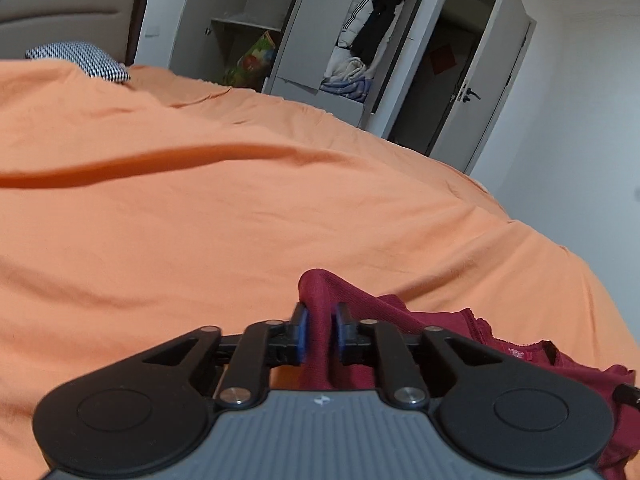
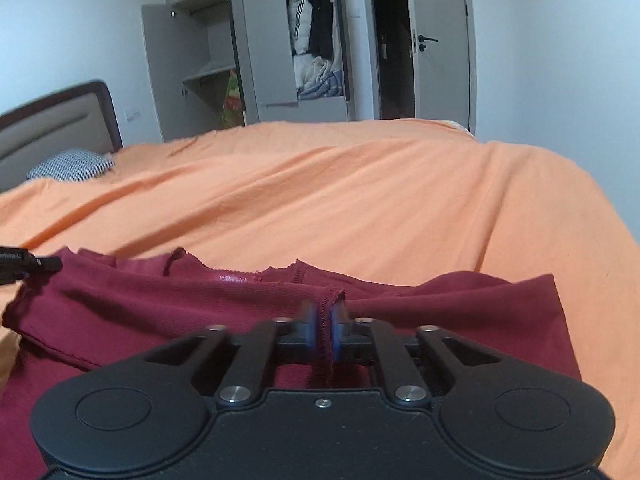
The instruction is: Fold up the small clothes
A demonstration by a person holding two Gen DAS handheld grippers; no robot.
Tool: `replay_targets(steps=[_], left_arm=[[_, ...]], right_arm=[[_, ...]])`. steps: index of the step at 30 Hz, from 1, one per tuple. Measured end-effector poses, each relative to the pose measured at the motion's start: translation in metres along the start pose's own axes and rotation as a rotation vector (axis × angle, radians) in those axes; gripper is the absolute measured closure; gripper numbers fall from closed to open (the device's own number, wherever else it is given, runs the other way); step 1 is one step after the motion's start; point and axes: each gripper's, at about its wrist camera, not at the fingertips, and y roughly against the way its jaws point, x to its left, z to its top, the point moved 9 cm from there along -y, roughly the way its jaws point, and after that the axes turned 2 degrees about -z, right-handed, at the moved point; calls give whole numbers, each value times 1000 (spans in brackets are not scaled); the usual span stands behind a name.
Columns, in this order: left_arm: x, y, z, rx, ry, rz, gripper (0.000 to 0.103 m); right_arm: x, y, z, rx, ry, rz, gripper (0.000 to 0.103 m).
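A big bed (image 2: 360,200) with an orange sheet fills most of both views. Behind it, at the top of the frame, stands a grey wardrobe (image 2: 256,48) with its doors open and clothes piled inside, and next to it a door (image 2: 440,40) that is open too. A small checked pillow (image 2: 70,165) lies at the left by the headboard.

The dark red top (image 2: 200,300) lies on the near part of the bed, low in the frame. It is spread out but bumpy, with a lacy neck edge and a little label in the middle.

The left hand-held gripper (image 1: 320,332) is clenched on a bunch of the red cloth, which pokes up between its blue pads (image 1: 301,334). The right hand-held gripper (image 2: 325,332) is pinched tight on a hemmed edge of the same top. In the right wrist view, the tip of the other gripper shows at the far left edge, touching the top there. So both hold the same piece, one at each end.

I think the folding has only just begun. The top is gripped at two spots and looks ready to be lifted or pulled flat. Next, both ends should move together and stay level, so the cloth goes smooth and can be laid over itself in a neat fold. The cloth is soft and floppy, so it may sag in the middle.
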Motion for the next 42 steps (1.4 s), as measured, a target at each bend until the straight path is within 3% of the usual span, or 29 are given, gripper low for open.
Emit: replay_targets(steps=[2, 6, 8, 12, 13, 15, 16, 18, 19, 25, 30, 33, 36, 37, 38, 40, 42], left_arm=[[4, 7, 3, -12, -8, -6, 40], [8, 31, 2, -27, -67, -39, 29], [10, 41, -8, -15, -84, -53, 24], [14, 45, -30, 27, -76, -86, 24], [14, 44, -34, 37, -76, -86, 28], [13, 39, -40, 70, -65, -99, 47], [11, 36, -42, 88, -52, -117, 63], [10, 34, -40, 95, -23, -108, 78], [9, 34, -38, 92, -21, -100, 86], [1, 50, -31, 73, -63, -83, 91], [10, 32, -47, 108, -77, -30, 91], [8, 34, -48, 90, -96, -18, 89], [3, 40, -47, 82, -141, -1, 82], [1, 44, -46, 69, -151, -14, 74], [-2, 46, -45, 58, -160, -35, 54], [-5, 49, -41, 32, -168, -47, 26], [-6, 48, -36, -1, -184, -4, 26]], right_arm=[[-3, 5, -3, -6, -44, 20, 76], [-10, 21, -13, -25, -84, 44, 58], [-10, 25, -21, -19, -104, 63, 55], [-8, 27, -41, 10, -161, 103, 55], [-7, 25, -44, 19, -180, 109, 55], [-4, 21, -46, 24, -220, 127, 60], [-4, 18, -45, 21, -237, 131, 66], [-5, 15, -43, 23, -256, 108, 94], [-5, 17, -41, 15, -254, 100, 94], [4, 42, -34, -34, -142, 68, 97], [-5, 27, -57, 44, -199, 77, 97], [-5, 30, -60, 39, -197, 81, 93], [-5, 36, -58, 30, -164, 67, 81], [-5, 38, -57, 20, -151, 62, 81], [-6, 40, -56, 9, -145, 64, 79], [-7, 42, -53, -8, -149, 68, 66], [-6, 41, -48, -27, -131, 52, 54]])
